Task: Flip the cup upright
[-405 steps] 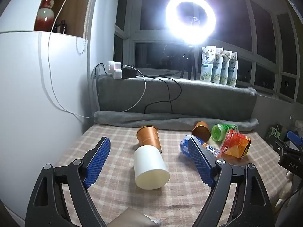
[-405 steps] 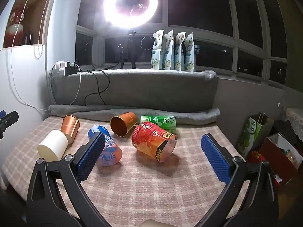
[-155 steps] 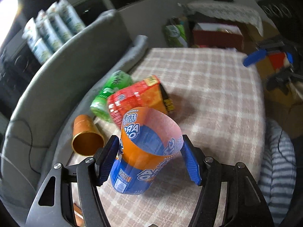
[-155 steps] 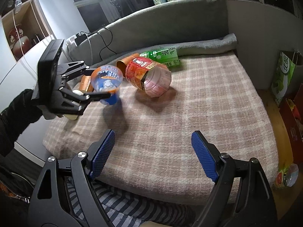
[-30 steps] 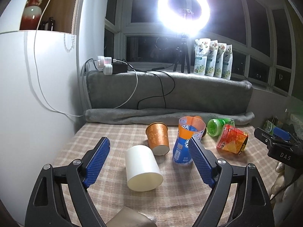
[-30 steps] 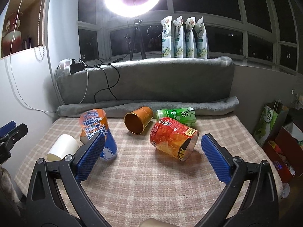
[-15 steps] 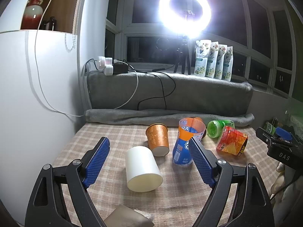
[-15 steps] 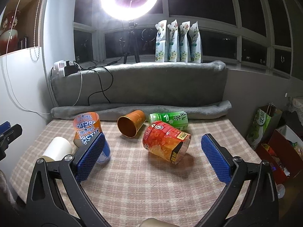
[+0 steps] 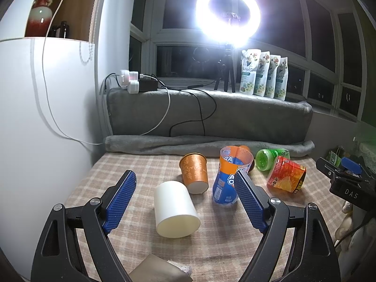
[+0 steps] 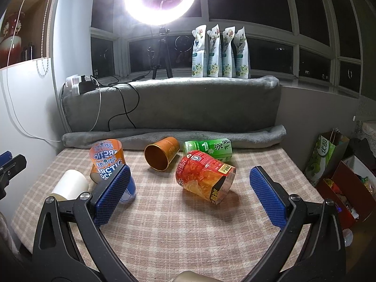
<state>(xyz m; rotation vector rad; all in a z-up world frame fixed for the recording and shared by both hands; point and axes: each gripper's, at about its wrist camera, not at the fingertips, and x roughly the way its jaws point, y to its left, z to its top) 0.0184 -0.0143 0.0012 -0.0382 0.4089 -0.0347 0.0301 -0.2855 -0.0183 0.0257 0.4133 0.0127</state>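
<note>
The blue and orange Arctic Ocean cup (image 9: 229, 176) stands upright on the checked tablecloth, mouth up; it also shows in the right wrist view (image 10: 107, 159). My left gripper (image 9: 185, 202) is open and empty, drawn back from it. A white cup (image 9: 175, 209) lies on its side between the left fingers. A copper cup (image 9: 195, 172) stands upside down behind it. My right gripper (image 10: 188, 196) is open and empty. A red and orange cup (image 10: 204, 178) lies on its side in front of it. An orange cup (image 10: 161, 156) and a green tea cup (image 10: 209, 149) lie farther back.
A grey blanket roll (image 9: 206, 144) and a cushion back (image 10: 169, 103) bound the table's far side. A white cabinet (image 9: 44, 108) stands left. A ring light (image 9: 228, 15) and pouches (image 10: 221, 51) are on the sill. Bags and boxes (image 10: 338, 164) sit on the floor at right.
The left gripper set the blue and orange cup upright, let go and drew back. In the last second both grippers only drifted slightly; the cups have not moved.
</note>
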